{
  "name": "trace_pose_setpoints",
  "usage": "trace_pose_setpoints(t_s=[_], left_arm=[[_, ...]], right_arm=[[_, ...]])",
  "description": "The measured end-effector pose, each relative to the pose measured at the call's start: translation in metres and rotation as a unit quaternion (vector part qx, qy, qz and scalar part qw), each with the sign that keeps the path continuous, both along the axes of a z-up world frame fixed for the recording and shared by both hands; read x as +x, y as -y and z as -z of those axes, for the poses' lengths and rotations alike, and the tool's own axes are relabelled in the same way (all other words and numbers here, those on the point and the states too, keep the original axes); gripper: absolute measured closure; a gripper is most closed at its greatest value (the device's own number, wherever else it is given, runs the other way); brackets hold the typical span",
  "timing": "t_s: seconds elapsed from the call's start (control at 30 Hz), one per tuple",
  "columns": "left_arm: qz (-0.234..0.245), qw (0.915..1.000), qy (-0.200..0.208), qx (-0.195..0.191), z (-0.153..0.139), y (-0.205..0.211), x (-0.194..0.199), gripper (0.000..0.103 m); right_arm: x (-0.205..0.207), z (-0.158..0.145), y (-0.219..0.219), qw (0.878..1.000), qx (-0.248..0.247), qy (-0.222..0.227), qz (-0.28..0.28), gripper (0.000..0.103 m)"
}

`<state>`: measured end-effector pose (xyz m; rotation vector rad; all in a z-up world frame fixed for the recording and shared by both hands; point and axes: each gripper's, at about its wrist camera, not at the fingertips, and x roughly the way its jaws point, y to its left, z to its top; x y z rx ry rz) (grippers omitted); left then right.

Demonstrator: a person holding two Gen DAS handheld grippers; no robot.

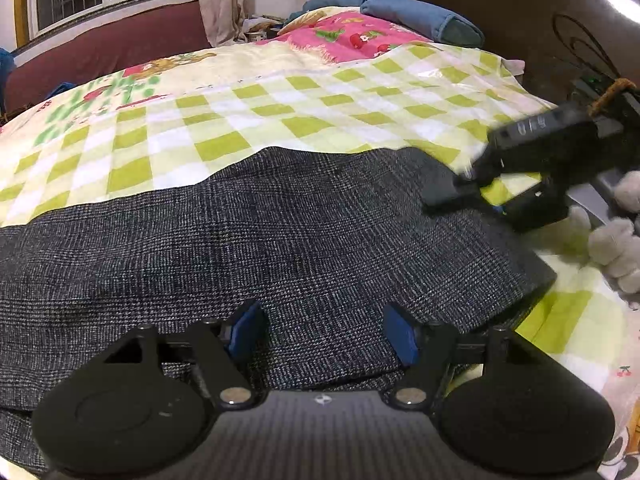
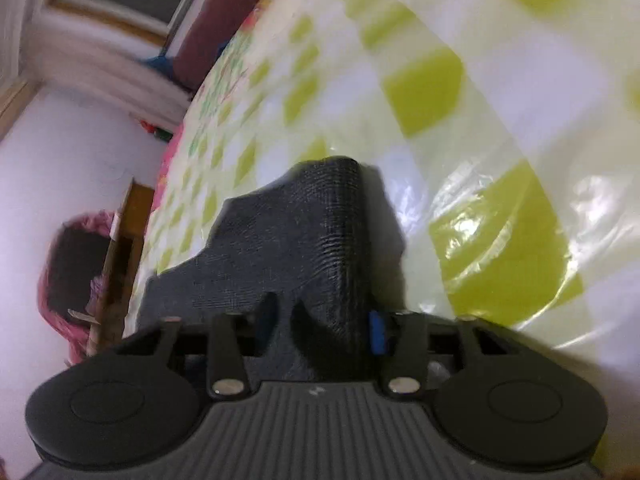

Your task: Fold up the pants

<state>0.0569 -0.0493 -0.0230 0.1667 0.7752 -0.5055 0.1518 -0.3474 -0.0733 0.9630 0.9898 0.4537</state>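
At the bottom of the left wrist view the left gripper (image 1: 322,338) stands with jaws apart and empty, just over the dark pants (image 1: 256,240), whose long axis runs left to right across the checked bedspread (image 1: 280,108). Farther off, at right of frame, the right gripper (image 1: 486,200) is clamped on the pants' end, so it is the hand placed to carry that end over.

Dark grey woven pants (image 1: 280,240) lie spread flat across the checked bedspread (image 1: 248,104)

one pants (image 1: 280,232), two grippers (image 1: 322,336), one checked sheet (image 1: 240,120).
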Motion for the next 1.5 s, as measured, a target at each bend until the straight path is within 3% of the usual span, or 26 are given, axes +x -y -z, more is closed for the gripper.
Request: trace_pose_setpoints(t_s=[0.1,0.2,0.23,0.27,0.3,0.33,0.37,0.4,0.43,0.57,0.63,0.7,0.77,0.9,1.1,1.33,1.5], left_arm=[[0.002,1.0,0.001,0.002,0.001,0.001,0.0,0.022],[0.004,1.0,0.001,-0.002,0.001,0.0,0.0,0.021],[0.004,1.0,0.0,-0.004,0.001,0.0,0.001,0.02],[0.004,1.0,-0.001,-0.004,0.001,0.0,0.002,0.02],[0.004,1.0,-0.001,-0.002,0.002,0.001,0.002,0.02],[0.004,1.0,0.001,0.0,0.003,0.002,0.002,0.02],[0.004,1.0,0.002,0.002,0.002,0.003,0.001,0.019],[0.004,1.0,0.004,0.002,0.001,0.003,0.0,0.019],[0.004,1.0,0.002,0.006,0.001,0.003,0.0,0.019],[0.003,1.0,-0.001,0.006,0.0,0.005,0.001,0.019],[0.002,0.9999,-0.002,0.012,0.001,0.008,0.002,0.018],[0.002,0.9996,0.002,0.026,0.001,0.013,0.001,0.018],[0.003,0.9993,-0.001,0.037,-0.001,0.017,0.001,0.018],[0.015,0.9989,-0.009,0.044,-0.007,0.029,0.003,0.02],[0.081,0.9949,-0.002,0.059,-0.011,0.079,-0.002,0.02],[0.143,0.9893,-0.005,0.026,-0.017,0.129,-0.011,0.02],[0.102,0.9938,0.023,0.037,-0.033,0.084,-0.015,0.02]], right_arm=[[-0.001,-0.005,-0.006,0.999,0.049,0.018,0.004,0.052],[-0.017,-0.043,-0.011,0.996,0.062,0.07,-0.016,0.052],[-0.023,-0.06,-0.02,0.993,0.032,0.108,-0.035,0.053],[-0.027,-0.073,-0.03,0.987,-0.03,0.145,-0.054,0.057],[-0.024,-0.074,-0.042,0.976,-0.113,0.172,-0.071,0.054],[-0.013,-0.06,-0.049,0.972,-0.163,0.149,-0.076,0.048],[0.002,-0.041,-0.048,0.981,-0.154,0.094,-0.07,0.054],[0.015,-0.02,-0.045,0.992,-0.107,0.04,-0.06,0.062],[0.019,-0.016,-0.046,0.994,-0.086,0.029,-0.055,0.064],[-0.012,-0.063,-0.057,0.988,-0.029,0.128,-0.079,0.072],[-0.019,-0.066,-0.059,0.983,-0.075,0.152,-0.07,0.077],[-0.007,-0.044,-0.069,0.985,-0.124,0.103,-0.059,0.085],[0.002,-0.023,-0.068,0.993,-0.095,0.052,-0.041,0.093],[-0.015,-0.026,-0.049,0.997,-0.051,0.06,-0.021,0.095],[-0.04,-0.024,0.007,0.997,-0.048,0.049,0.038,0.095],[-0.056,-0.041,0.057,0.986,-0.129,0.032,0.097,0.095],[-0.07,-0.075,0.064,0.973,-0.198,0.047,0.108,0.095]])
